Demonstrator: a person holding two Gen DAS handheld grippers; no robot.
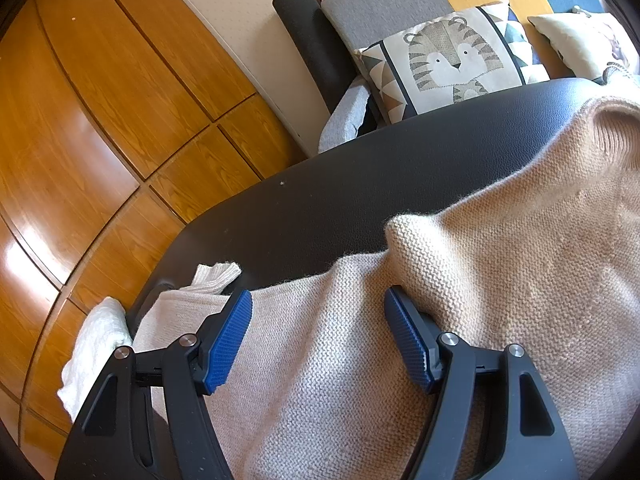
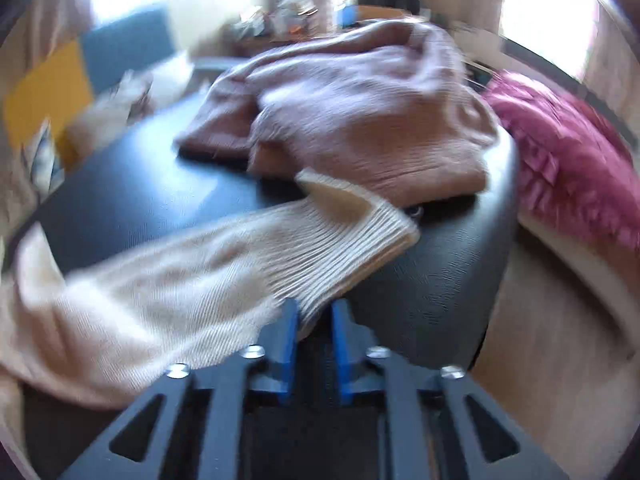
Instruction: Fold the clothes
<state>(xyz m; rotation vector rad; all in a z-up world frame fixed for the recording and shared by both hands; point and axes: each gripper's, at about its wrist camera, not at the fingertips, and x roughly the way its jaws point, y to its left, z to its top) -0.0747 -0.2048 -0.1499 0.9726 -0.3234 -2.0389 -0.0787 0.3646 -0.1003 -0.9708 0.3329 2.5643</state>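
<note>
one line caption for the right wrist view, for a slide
Right gripper pinches the ribbed cuff of a cream sweater sleeve over a black padded table, pink knit heaped behind.

Right wrist view motion-blurred; clutter [image 2: 288,16] behind table unreadable. Beige sweater [image 1: 460,280] cut off at frame edge, perhaps half hidden.

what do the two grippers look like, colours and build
Both match: the left gripper and right gripper have black frames with triangular cut-outs and round silver bolt heads at the linkage joints. Each carries two fingers faced with blue, finely ribbed pads. No cables, markings, hands or sleeves show in either view.
</note>
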